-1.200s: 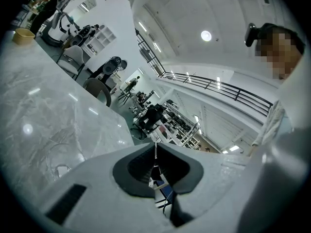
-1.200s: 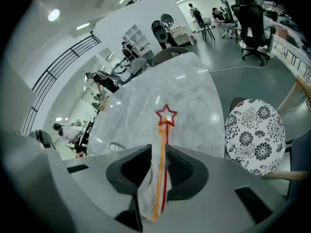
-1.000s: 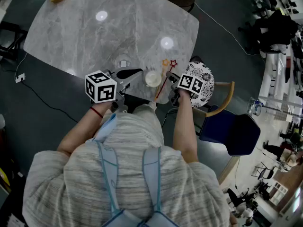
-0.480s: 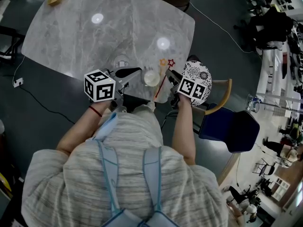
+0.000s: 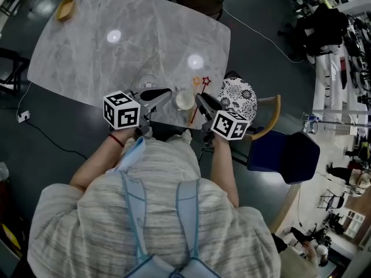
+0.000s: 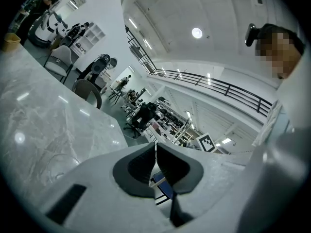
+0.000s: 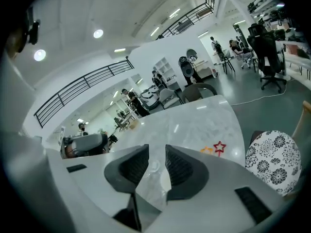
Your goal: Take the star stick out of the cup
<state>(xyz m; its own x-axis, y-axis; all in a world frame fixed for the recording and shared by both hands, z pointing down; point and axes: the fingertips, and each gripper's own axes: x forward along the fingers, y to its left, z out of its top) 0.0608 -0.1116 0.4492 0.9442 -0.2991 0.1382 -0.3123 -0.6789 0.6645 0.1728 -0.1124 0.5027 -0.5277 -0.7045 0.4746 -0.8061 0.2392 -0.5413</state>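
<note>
- Right gripper (image 5: 202, 101) has pulled back toward the person, its jaws closing on nothing.
- Left gripper (image 5: 159, 92) is clenched and empty.
- Star stick (image 5: 205, 81) lies beside the cup (image 5: 185, 99).

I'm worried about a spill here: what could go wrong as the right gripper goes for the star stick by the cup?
The cup stands near the table's front edge, and the shut left gripper isn't steadying it, so a nudge could tip it off. The right gripper, jaws closing with only the cup showing in their gap, may grab the cup instead. The red star and orange star sit close together; both might lift.
</note>
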